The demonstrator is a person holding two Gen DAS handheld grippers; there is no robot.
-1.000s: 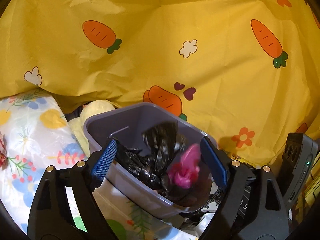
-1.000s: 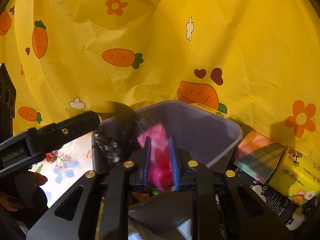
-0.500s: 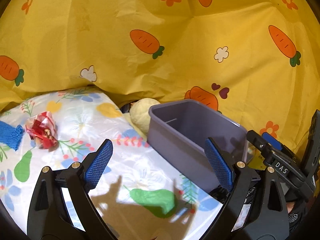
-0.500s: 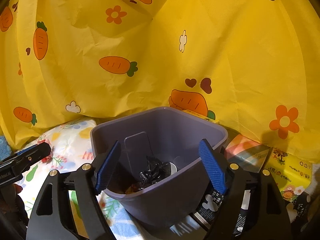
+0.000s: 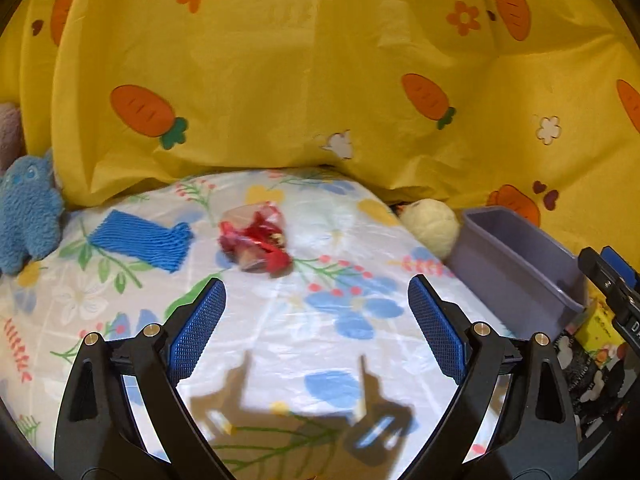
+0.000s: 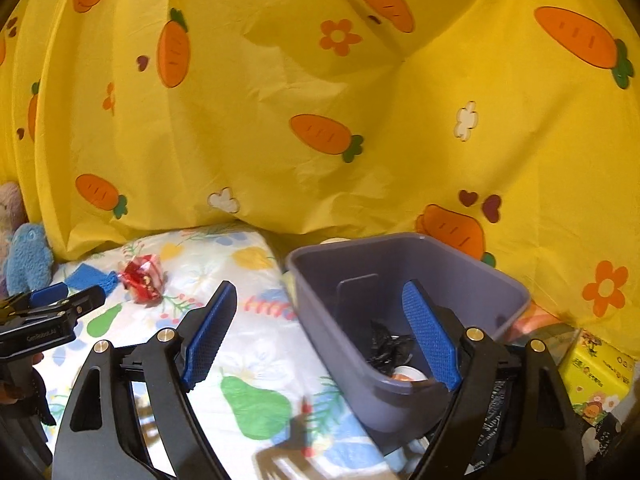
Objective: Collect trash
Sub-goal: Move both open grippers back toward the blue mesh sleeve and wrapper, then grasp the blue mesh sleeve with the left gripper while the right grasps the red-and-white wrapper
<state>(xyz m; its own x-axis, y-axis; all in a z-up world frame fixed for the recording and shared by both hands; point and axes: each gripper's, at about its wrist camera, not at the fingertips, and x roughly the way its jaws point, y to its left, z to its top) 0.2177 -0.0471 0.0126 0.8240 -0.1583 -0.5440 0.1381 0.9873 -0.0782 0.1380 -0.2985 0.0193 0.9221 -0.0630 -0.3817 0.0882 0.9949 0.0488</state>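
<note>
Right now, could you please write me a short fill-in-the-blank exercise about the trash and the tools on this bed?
1. The crumpled red foil wrapper lies on the ____ bedsheet.
2. The blue mesh sleeve lies ____ the bin.
3. The grey plastic bin holds crumpled ____ plastic.
4. The right tool is ____.

Missing words: floral; outside; black; open
</note>
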